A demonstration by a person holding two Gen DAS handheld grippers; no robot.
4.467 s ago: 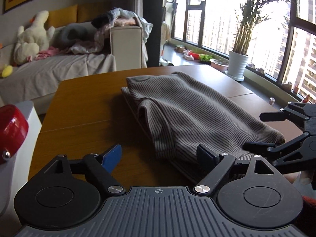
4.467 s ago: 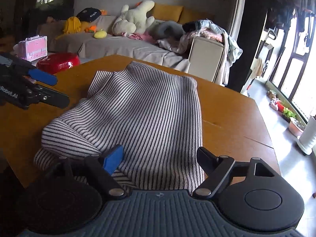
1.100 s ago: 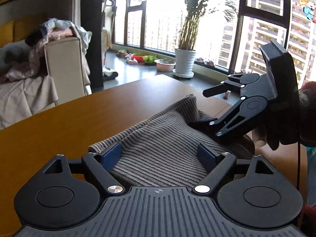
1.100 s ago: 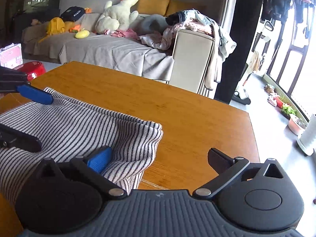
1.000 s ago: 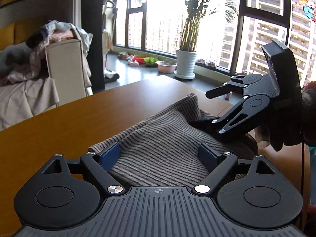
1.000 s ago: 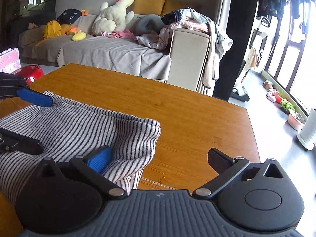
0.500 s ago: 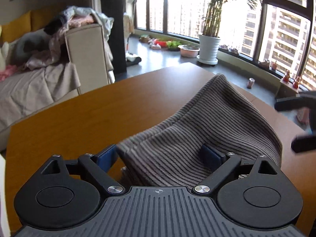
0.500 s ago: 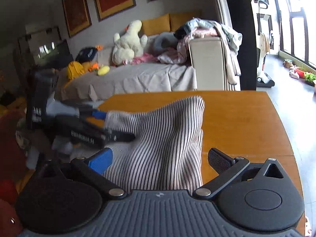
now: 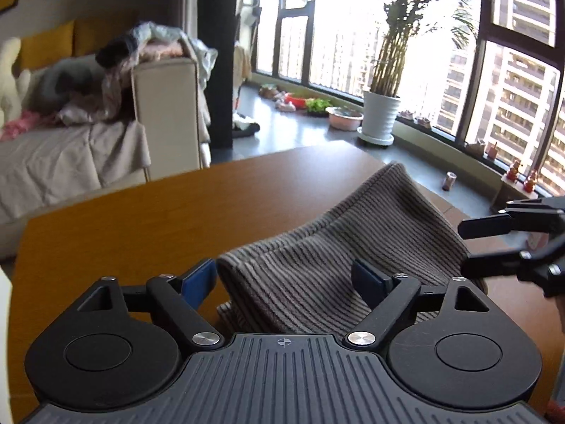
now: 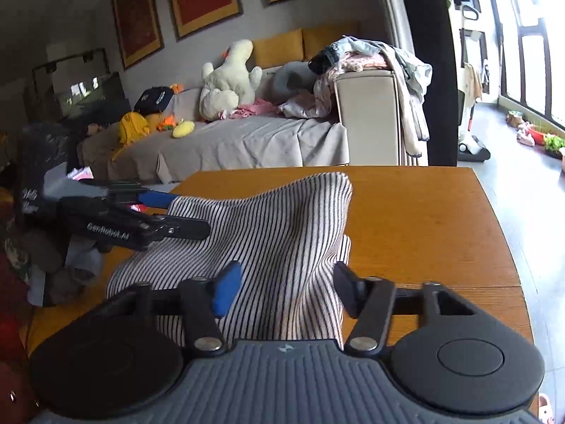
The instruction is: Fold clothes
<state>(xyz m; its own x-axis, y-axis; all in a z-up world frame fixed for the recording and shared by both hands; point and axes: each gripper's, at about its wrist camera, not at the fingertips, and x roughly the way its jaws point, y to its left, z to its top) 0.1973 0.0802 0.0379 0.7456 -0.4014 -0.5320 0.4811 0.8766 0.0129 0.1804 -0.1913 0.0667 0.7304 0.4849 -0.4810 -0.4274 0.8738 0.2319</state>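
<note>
A grey-and-black striped sweater (image 9: 317, 247) lies bunched on the wooden table (image 9: 141, 219). My left gripper (image 9: 284, 279) straddles its near folded edge. Its jaws are closing, with the left pad at the cloth's edge and the right pad sunk in the knit. In the right wrist view the sweater (image 10: 282, 219) rises in a peak. My right gripper (image 10: 286, 289) is closing, and both pads press a bunched fold. The left gripper (image 10: 190, 212) shows at the left over the cloth's far edge. The right gripper (image 9: 464, 247) shows at the right edge of the left wrist view.
Bare table (image 10: 423, 219) stretches to the right of the sweater. Behind the table stand a sofa (image 10: 247, 141) with plush toys and a heap of clothes. A potted plant (image 9: 379, 120) stands by the windows. A person's sleeve is at the lower left of the right wrist view.
The right gripper's jaws have narrowed sharply onto the sweater's fold. The left gripper's jaws have narrowed a little. Both views have risen slightly, and the right gripper has rolled.
</note>
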